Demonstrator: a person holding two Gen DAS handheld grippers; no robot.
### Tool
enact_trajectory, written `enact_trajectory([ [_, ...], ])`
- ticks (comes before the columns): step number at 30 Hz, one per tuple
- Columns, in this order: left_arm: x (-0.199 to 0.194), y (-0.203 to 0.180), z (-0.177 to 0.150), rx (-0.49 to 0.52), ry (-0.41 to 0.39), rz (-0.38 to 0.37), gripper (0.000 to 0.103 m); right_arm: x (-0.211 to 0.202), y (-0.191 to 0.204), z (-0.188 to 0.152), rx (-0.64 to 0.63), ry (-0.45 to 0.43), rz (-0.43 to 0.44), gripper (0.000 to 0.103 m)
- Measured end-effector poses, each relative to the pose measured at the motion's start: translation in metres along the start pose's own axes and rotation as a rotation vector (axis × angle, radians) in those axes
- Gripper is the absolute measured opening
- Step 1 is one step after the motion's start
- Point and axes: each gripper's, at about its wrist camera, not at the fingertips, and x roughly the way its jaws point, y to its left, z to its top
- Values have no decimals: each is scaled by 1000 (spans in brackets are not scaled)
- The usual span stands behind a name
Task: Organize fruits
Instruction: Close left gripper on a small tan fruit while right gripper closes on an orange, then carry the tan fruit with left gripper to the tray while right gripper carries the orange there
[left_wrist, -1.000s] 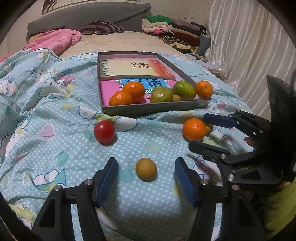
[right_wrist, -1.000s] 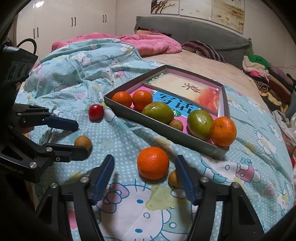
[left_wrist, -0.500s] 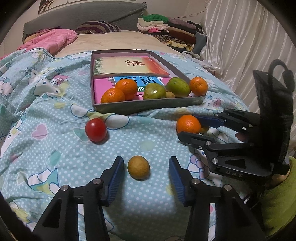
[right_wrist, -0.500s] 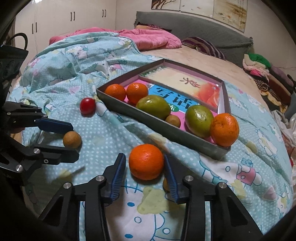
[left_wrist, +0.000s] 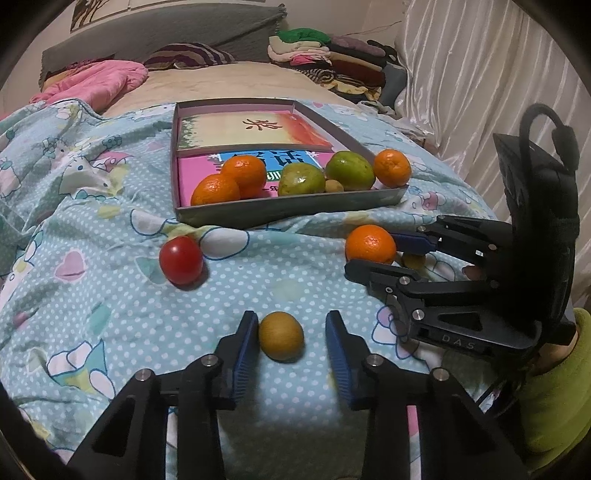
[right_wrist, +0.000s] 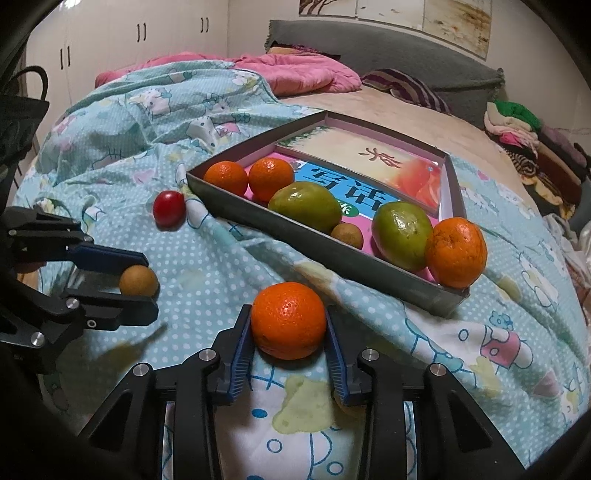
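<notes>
The loose round orange tangerine (right_wrist: 289, 320) lies on the teal dotted bedsheet (right_wrist: 221, 258) at lower centre of the right wrist view, directly ahead between the blue pads of the right tool (right_wrist: 289, 345), which look pressed to both its sides. The small brown round fruit (left_wrist: 281, 335) sits between the left tool (left_wrist: 291, 341) pads, touching the left one, a gap at the right: narrowed, not yet clamped. The shallow grey cardboard tray (right_wrist: 369, 269) lies beyond, upper right. Counted: four tangerines, two green fruits, three small brown ones with one half hidden, one red tomato (right_wrist: 168, 208).
</notes>
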Motion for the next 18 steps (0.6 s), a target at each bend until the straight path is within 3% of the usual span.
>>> enact_trajectory([
  [5,9,0,-2,6,16,3,27,-1,-1,-1,12,-6,10,38],
  [18,-7,7,3,-22,-13,-20,26,-11,5,-2,30,-34,97,37],
])
